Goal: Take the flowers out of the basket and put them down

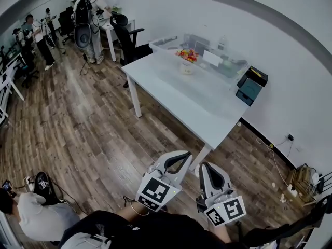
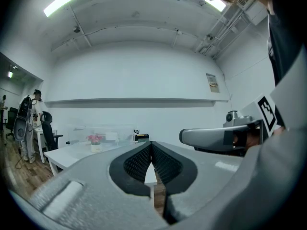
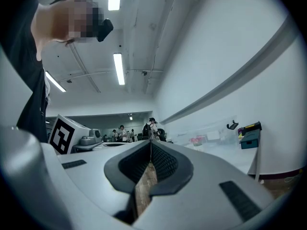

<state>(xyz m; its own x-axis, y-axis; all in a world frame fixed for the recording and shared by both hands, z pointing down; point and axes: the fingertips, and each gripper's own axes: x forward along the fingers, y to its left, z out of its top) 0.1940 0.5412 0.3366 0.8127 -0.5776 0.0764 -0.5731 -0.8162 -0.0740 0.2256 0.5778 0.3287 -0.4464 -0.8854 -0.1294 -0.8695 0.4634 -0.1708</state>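
grippers 2: left gripper (image 1: 179, 157), right gripper (image 1: 204, 166) | table (image 1: 192, 100) 1 | flower basket (image 1: 187, 65) 1 | teal box (image 1: 249, 90) 1

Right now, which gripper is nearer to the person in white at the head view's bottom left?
Left. The left gripper is on the side of that person, though well apart; the right gripper is farther off, beyond the left one.

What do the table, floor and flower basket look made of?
Table: smooth white laminate or painted board, matte, no grain visible. Floor: brown wood planks or wood-look laminate; seams and grain show, slight sheen. Basket: whitish, too small to tell the material.
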